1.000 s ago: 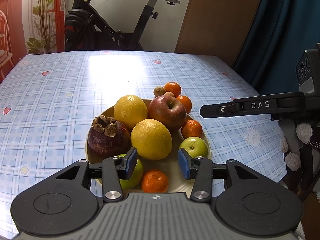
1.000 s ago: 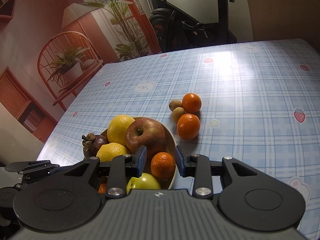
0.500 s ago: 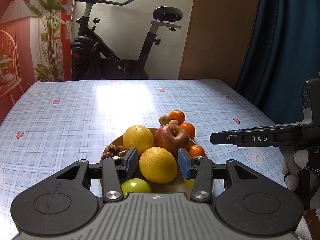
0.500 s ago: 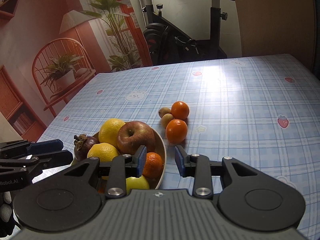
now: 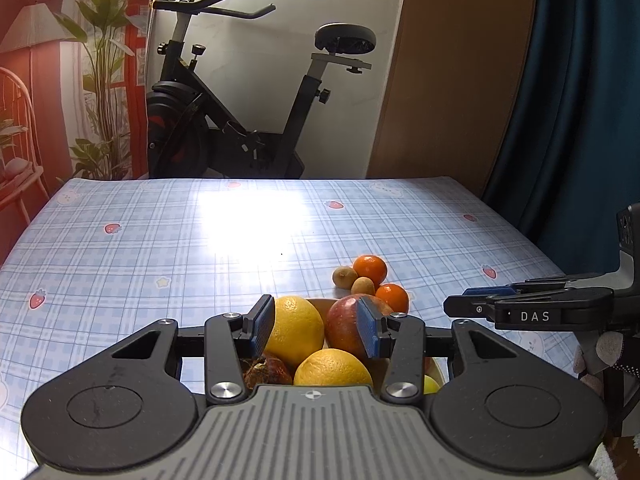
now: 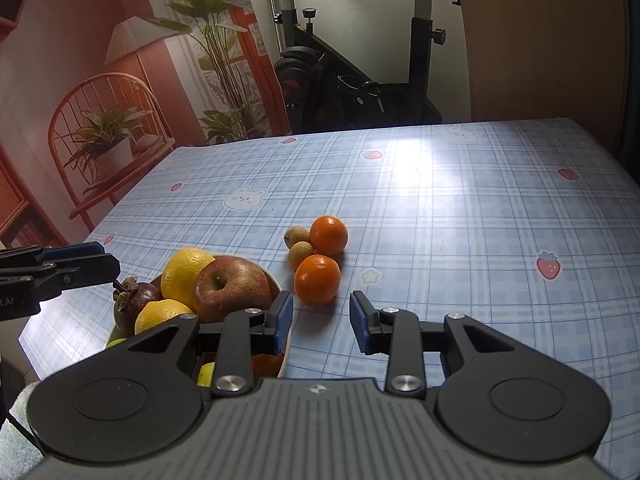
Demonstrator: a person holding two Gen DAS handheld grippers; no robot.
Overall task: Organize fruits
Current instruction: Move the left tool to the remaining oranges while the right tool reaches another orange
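Right wrist view: your right gripper (image 6: 319, 322) is hovering just near of the nearest mandarin (image 6: 317, 280), with the fruit bowl (image 6: 285, 344) sitting at its left finger. Open tablecloth (image 6: 460, 216) is stretching far and right. Both it and your left gripper (image 5: 316, 330) are gaping open, holding nothing.

My notes: tabletop (image 6: 460, 208) under glossy checked oilcloth, throwing window glare. Both claws, left claw (image 5: 316, 330) and right claw (image 6: 320, 320), matt black plastic with blue ribbed pads (image 6: 285, 316) and shiny metal screws (image 6: 404, 382). Apple (image 6: 232, 286) waxy smooth; oranges (image 6: 318, 280) finely pitted; mangosteen (image 6: 132, 304) dull, leathery.
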